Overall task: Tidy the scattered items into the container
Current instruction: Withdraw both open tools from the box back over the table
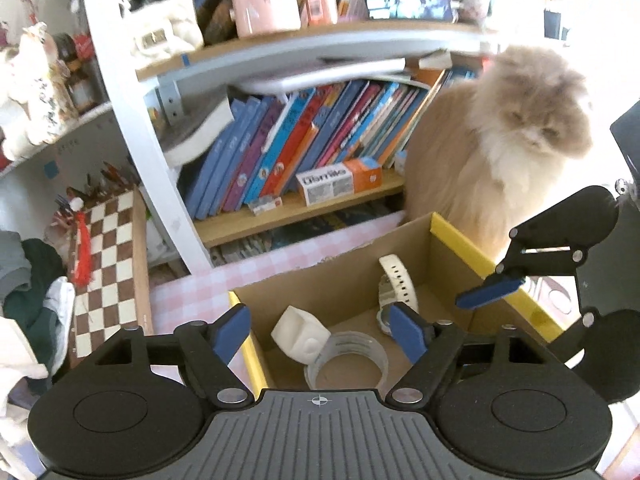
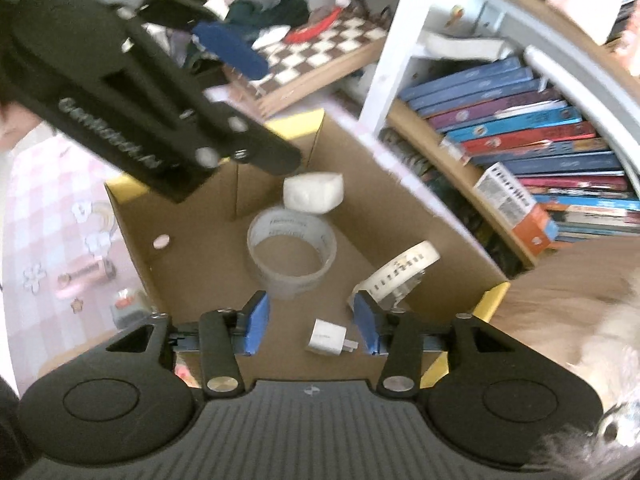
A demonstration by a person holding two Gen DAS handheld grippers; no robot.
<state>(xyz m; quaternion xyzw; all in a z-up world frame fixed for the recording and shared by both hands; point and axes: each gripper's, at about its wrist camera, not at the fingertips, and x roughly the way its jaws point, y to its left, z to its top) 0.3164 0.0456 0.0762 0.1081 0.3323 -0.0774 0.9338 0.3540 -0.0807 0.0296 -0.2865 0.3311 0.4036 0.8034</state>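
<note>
While both tools hang over the cardboard box, we see our left gripper w/ jaws spread wide & nothing between them, blue pads either side of the box's near-left part. Our right gripper is likewise agape & empty, hovering above the box's near end in the right wrist view. Inside the box: a clear tape roll lying flat approx. mid-floor, a white block touching or just beside the roll's far side, a white watch w/ its perforated strap arched up on the right, & a small white charger plug on the floor near our right gripper, between its pads in that view. From the left wrist the same roll sits nearest, white block leaning at its left, watch farther back by the right wall. Box has yellow edges & sits on a pink checked cloth. Still outside, left of the box in the right wrist view: a pink pen-like item & a small orange-white object, blurred, can't ID. A fluffy cream cat sits just behind the box's far-right corner. Bookshelf stands at back, chessboard far left.
</note>
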